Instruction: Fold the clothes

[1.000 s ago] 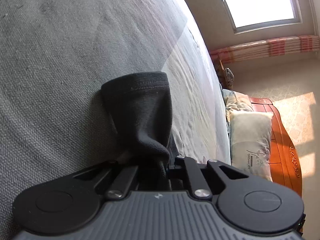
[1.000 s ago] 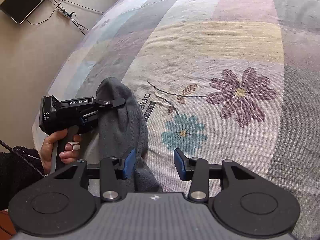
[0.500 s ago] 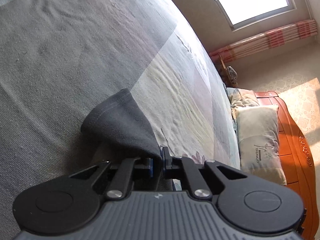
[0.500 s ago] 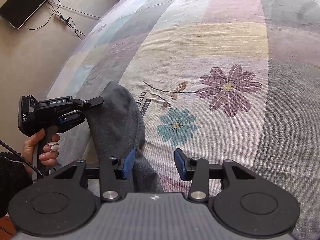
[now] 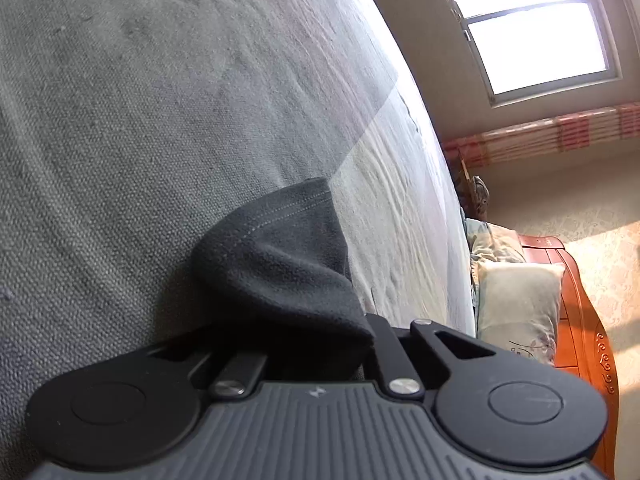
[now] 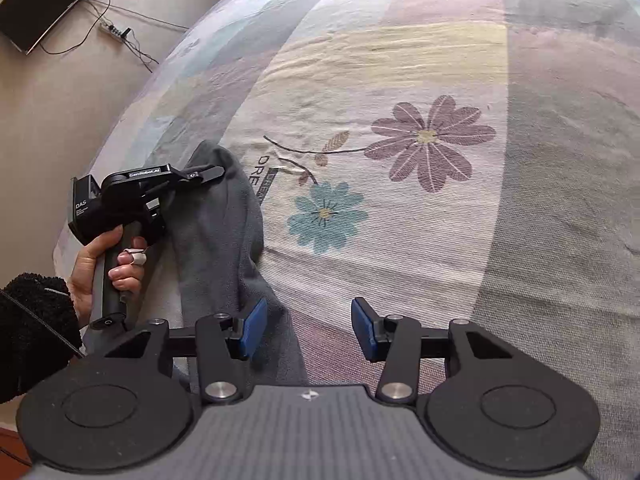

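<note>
Where the dark grey garment (image 6: pixel 224 236) lies bunched near the bed's left edge, the bedspread (image 6: pixel 460 220) spreads bare and wide to the right, past its printed flowers. The left tool (image 6: pixel 210 172), gripped by a hand (image 6: pixel 106 264), is clenched on the garment's hemmed end (image 5: pixel 280 264). The right tool (image 6: pixel 306 326) is opening, its blue pads apart, the garment under the left pad. Floor, window (image 5: pixel 536 36) and pillow (image 5: pixel 516 300) border the bed.
</note>
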`<move>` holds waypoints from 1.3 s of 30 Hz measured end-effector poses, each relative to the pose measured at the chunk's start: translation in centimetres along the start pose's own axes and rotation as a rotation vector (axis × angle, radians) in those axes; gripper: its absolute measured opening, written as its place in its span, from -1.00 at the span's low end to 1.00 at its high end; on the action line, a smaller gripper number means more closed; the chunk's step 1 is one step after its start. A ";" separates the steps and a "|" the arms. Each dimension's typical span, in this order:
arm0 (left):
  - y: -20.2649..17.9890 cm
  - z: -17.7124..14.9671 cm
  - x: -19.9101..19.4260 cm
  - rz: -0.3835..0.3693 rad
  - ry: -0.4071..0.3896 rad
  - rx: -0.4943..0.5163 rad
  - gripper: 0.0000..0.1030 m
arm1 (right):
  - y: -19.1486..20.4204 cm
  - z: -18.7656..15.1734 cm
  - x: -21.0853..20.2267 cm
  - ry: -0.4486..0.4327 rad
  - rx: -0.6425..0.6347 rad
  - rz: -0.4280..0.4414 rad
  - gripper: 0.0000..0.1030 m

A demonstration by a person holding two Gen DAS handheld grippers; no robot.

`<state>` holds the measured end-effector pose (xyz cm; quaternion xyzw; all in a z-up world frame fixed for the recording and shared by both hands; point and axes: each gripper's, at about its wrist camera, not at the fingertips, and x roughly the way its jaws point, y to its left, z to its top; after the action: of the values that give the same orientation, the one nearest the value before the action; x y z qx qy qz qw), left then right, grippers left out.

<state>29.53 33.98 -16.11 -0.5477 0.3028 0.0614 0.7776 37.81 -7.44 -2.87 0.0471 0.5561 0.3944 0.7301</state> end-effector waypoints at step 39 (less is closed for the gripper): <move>-8.6 -7.3 -20.7 0.407 -0.134 0.178 -0.98 | 6.4 -12.0 -5.7 0.304 -0.388 0.041 -0.15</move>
<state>13.51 29.00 0.43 -0.3992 0.3590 0.2261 0.8128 23.92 -11.12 0.30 -0.1426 0.5724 0.5110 0.6252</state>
